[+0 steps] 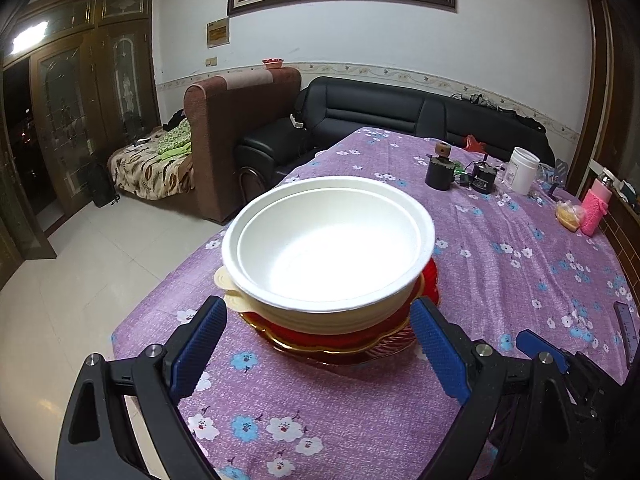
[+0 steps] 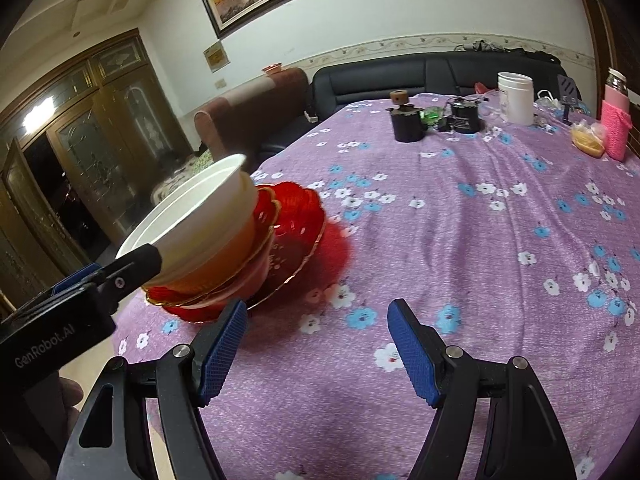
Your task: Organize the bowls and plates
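On the desk (image 1: pixel 500 280), near its left edge, sat a stack of dishes. The left gripper (image 1: pixel 320 340) had its blue fingers (image 1: pixel 200 344) spread wide, one on each side of the stack, close to it, but I could not tell if they touched. The right gripper (image 2: pixel 316 344) was also wide open and held nothing; its fingers (image 2: pixel 412 352) hung over bare purple cloth, just beside the stack.

The stack had a white bowl (image 1: pixel 328 240) on top, a cream bowl (image 1: pixel 320 316) under it, and red plates (image 1: pixel 340 346) with gold rims at the bottom. The white bowl had nothing in it.

At the far end of the desk stood a black pot (image 1: pixel 440 176), a small black box (image 1: pixel 485 180), a white tub (image 1: pixel 522 170) and a pink bottle (image 1: pixel 596 206), well apart from the stack. Behind the desk was a black sofa (image 1: pixel 380 112).
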A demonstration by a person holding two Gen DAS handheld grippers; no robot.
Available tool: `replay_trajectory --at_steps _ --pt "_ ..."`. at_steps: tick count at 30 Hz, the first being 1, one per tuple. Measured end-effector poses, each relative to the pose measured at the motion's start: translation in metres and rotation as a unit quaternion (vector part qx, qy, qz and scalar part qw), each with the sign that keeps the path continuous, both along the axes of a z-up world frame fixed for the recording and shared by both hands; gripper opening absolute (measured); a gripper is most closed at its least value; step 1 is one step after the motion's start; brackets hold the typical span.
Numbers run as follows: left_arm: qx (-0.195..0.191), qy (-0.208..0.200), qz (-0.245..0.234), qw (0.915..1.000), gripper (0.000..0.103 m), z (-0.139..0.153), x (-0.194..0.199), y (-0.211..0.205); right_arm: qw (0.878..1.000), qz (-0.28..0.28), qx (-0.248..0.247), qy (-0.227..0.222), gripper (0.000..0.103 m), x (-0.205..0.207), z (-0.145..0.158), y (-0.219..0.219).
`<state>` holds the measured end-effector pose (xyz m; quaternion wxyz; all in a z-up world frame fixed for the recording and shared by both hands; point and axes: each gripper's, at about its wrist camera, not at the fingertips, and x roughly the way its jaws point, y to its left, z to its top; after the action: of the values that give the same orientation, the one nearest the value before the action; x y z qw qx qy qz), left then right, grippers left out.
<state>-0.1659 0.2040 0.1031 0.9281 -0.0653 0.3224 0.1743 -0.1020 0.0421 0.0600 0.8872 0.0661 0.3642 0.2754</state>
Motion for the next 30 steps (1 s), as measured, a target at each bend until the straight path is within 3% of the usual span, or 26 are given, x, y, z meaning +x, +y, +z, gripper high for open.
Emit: replay_trajectory --at_steps 30 --pt "0.045 0.02 -0.02 0.9986 0.093 0.001 0.009 -0.047 1.0 -0.015 0.027 0.003 0.08 -0.003 -0.001 -0.035"
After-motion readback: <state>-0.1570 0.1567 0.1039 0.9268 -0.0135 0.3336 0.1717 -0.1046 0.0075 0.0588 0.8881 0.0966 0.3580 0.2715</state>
